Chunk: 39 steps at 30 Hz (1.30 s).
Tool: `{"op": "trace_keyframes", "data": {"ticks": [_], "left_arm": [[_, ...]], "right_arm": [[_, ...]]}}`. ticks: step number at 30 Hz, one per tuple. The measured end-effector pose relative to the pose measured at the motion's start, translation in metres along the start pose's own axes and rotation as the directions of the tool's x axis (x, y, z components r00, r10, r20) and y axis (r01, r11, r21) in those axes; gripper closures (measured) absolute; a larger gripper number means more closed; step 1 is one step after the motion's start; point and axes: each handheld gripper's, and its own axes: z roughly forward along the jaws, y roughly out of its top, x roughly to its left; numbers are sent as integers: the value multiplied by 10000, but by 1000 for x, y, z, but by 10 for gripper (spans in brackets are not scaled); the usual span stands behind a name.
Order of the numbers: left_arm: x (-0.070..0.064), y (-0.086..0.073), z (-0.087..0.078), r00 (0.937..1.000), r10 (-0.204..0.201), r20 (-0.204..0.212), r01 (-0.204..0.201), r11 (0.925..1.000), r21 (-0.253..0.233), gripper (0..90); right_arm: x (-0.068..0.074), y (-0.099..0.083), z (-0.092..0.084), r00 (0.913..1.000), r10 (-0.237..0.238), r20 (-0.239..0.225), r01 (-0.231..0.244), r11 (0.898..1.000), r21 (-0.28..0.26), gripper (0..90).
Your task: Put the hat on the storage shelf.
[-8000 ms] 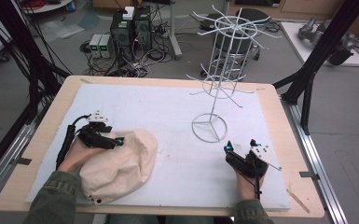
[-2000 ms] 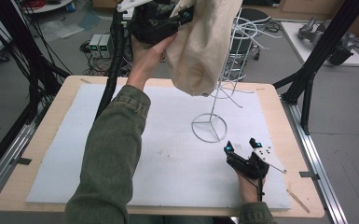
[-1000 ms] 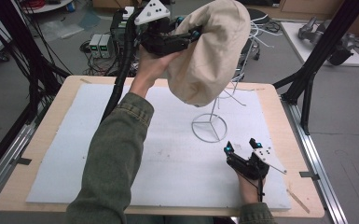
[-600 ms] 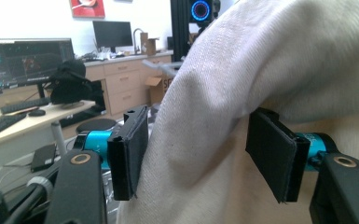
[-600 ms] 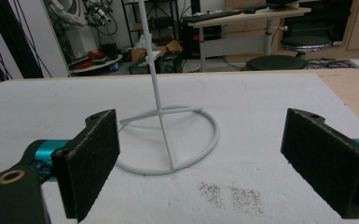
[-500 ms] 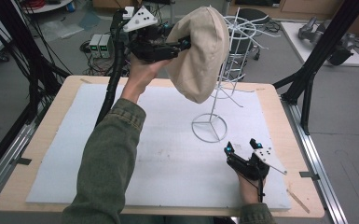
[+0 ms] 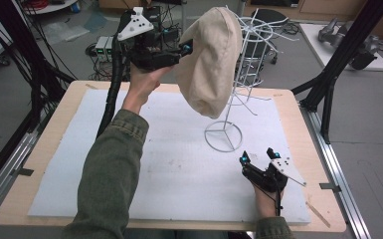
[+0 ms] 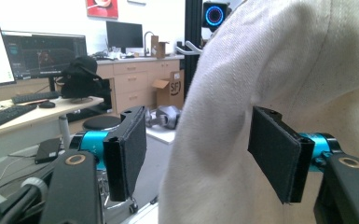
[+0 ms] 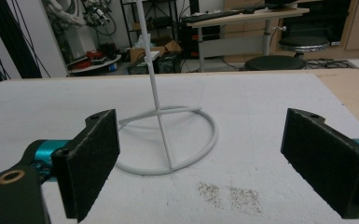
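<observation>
Since half a second ago, left gripper (image 7: 183,49) has spread its jaws; cream cloth hat (image 7: 210,59) now hangs against the upper tiers of the white wire stand (image 7: 241,79), far centre, rather than being pinched. Left gripper view: jaws parted, fabric between, one pad touching it, no squeeze. Right gripper (image 7: 258,158) rests wide open and empty on the white mat (image 7: 154,164), near right, unchanged. Judgement: whether a hook carries the hat is unclear; withdraw leftward slowly, avoid snagging fabric.

Olive-green sleeves (image 7: 112,169); black grippers with teal joints, dark foam pads (image 9: 93,156), grey triangular plate (image 7: 135,26), corrugated black cable (image 7: 110,94)
</observation>
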Motion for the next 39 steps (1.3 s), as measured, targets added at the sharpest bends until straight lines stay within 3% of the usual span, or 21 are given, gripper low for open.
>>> {"op": "trace_keyframes", "data": {"ticks": [11,23,31,37,39], "left_arm": [[3,-10,-33,9992,38,-408,-46,9998,-194,336],[0,-17,-76,9957,353,-854,-377,9989,-272,318],[5,-30,-108,9929,131,-1179,-181,9990,-411,315],[8,-44,-135,9887,-184,-1485,115,9988,-474,314],[9,-50,-146,9876,-469,-1496,374,9971,-659,312]], "right_arm": [[0,0,-1,10000,0,31,0,10000,28,107],[1,0,-1,10000,12,-12,-12,10000,37,107],[1,0,-1,10000,-15,-3,15,10000,41,107],[1,-1,-1,10000,68,-31,-68,10000,58,107],[1,-1,-1,9999,156,-5,-156,9998,95,107]]}}
